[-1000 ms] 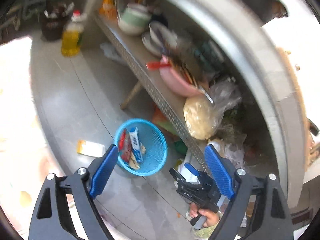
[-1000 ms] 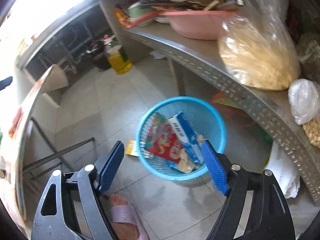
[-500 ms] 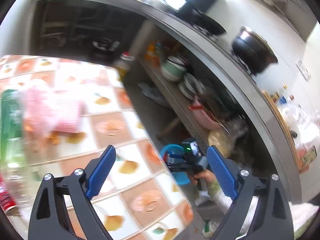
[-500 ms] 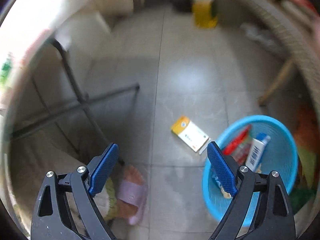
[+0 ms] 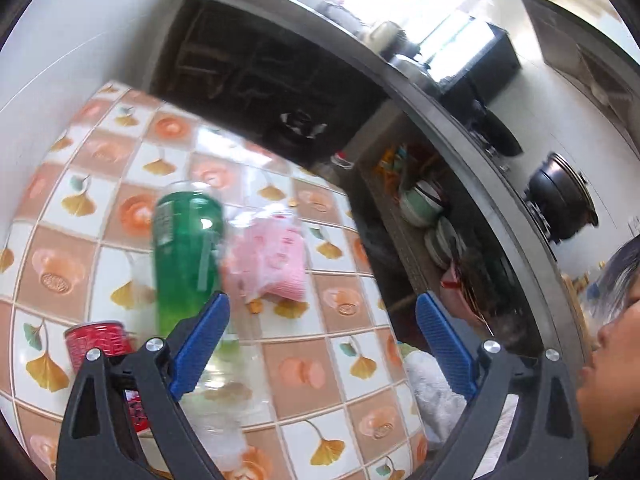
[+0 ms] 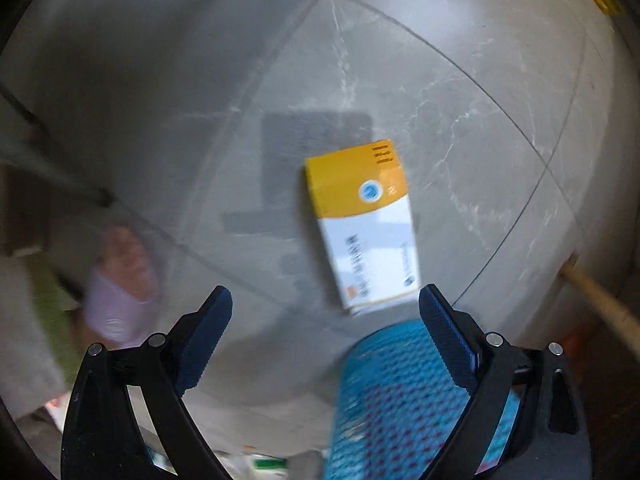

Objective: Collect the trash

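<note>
In the left wrist view my left gripper [image 5: 320, 344] hangs open and empty over a table [image 5: 80, 160] with a tile-patterned cover. On it stand a green bottle [image 5: 186, 256] and a red can [image 5: 98, 340]. A pink bag in clear plastic [image 5: 276, 260] and a clear plastic bottle [image 5: 224, 400] lie there too. In the right wrist view my right gripper [image 6: 324, 332] points down at the floor, its jaws opening with nothing between them. A yellow and white box [image 6: 364, 224] lies on the tiles just ahead of its fingertips. The blue basket [image 6: 400, 392] is beside the box, partly behind the right finger.
A foot in a lilac slipper [image 6: 120, 280] stands left of the box and a wooden leg [image 6: 600, 296] slants at the right. A kitchen counter with a black pot [image 5: 560, 200] and a shelf of bowls [image 5: 424, 204] runs behind the table. A person's head [image 5: 612, 340] is at the right edge.
The left gripper swung from the basket under the shelf up over the table. The right gripper dropped toward the floor and rolled; the box now lies close ahead of it.
</note>
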`<state>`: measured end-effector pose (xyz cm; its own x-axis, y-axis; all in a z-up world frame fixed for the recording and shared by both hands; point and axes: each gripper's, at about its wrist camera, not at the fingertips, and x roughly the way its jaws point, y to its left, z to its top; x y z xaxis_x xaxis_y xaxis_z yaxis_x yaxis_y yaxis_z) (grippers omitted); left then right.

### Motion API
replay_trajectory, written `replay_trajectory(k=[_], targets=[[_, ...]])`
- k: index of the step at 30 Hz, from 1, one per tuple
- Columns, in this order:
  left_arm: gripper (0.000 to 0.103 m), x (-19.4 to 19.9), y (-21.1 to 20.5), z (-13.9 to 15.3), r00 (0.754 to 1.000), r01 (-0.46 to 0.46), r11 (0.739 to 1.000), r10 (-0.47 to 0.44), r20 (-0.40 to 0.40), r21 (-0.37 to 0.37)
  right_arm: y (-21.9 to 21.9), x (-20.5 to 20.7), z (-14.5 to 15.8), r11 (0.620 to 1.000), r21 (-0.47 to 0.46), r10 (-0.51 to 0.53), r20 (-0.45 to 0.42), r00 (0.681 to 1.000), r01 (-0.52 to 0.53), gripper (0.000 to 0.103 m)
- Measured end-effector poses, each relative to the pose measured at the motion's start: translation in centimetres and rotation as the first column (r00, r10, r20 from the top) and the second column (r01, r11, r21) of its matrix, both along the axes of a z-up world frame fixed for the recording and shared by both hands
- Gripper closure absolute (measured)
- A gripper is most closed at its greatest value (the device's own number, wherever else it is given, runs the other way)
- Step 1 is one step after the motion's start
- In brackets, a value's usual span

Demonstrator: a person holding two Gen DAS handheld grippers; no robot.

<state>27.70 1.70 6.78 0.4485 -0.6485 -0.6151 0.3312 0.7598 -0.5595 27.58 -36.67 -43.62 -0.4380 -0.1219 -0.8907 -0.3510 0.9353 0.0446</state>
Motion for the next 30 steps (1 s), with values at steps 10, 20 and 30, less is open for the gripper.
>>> replay_trajectory(k=[10, 20, 30], targets=[[0.011, 1.8, 1.5, -2.2, 0.999, -0.01, 1.0, 0.011, -0.039, 0.026, 0.2, 0.0, -6.2, 0.994, -0.046, 0.096, -0.084, 0.992, -0.1, 0.012], [0.011, 2.9, 1.5, -4.2, 0.997, -0.016, 0.999, 0.018, -0.075, 0.036, -0.6, 0.1, -9.4, 0.992, -0.067, 0.098, -0.073, 0.992, -0.103, 0.017], [0.011, 3.0, 1.6, -4.3, 0.997, -0.015, 0.999, 0.017, -0.072, 0.036, -1.0, -0.2, -11.5, 0.995, -0.058, 0.078, -0.036, 0.996, -0.08, 0.034]])
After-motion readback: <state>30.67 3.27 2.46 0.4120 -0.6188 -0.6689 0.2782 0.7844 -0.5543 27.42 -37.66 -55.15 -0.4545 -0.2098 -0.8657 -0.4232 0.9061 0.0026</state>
